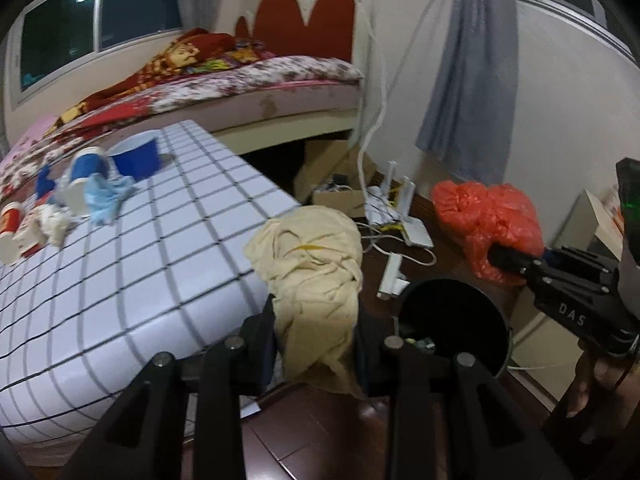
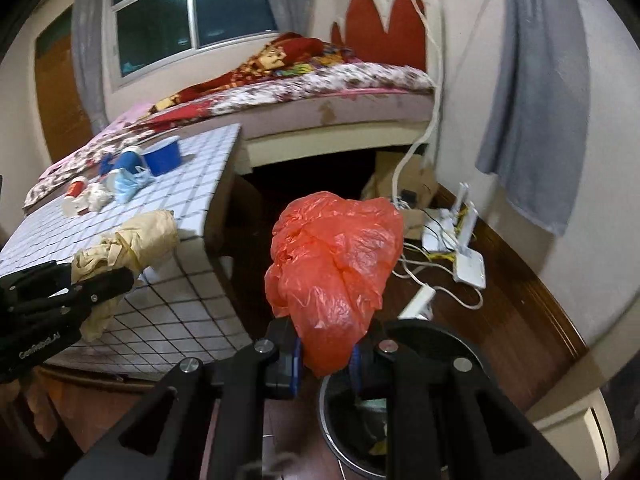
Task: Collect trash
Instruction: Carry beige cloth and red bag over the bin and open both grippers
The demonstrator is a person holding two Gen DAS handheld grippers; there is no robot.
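On the white grid-patterned table (image 1: 132, 264), the remaining litter lies at the far left end:

- Red-and-white paper cups (image 1: 12, 236): two, tipped on their sides. Light, thin-walled, likely to crush. Grip across the rim.
- Crumpled white tissue wad (image 1: 54, 222): one. Very light and soft. Pinch anywhere on the bulk.
- Blue-and-white paper cup (image 1: 86, 178): one, tipped over. Handling as for the red cups.
- Crumpled light-blue wrapper or cloth (image 1: 106, 196): one. Soft and limp. Pinch at a thick fold.
- Dark-blue round paper tub (image 1: 136, 156): one, upright. Stiffer than the cups. Grip on the wall.

The left gripper (image 1: 316, 344) has its jaws closed tight on one crumpled cream-yellow plastic bag (image 1: 312, 264). The bag is limp and light, hanging at the table's near corner, just left of the bin.

One black round waste bin (image 1: 456, 320) stands on the dark wooden floor (image 1: 320, 432), some litter already inside.

The right gripper (image 2: 326, 356) has its jaws nearly closed on one crumpled orange-red plastic bag (image 2: 336, 264), held above the bin's mouth. The thin film is probably slippery; the hold is at the gathered lower end.
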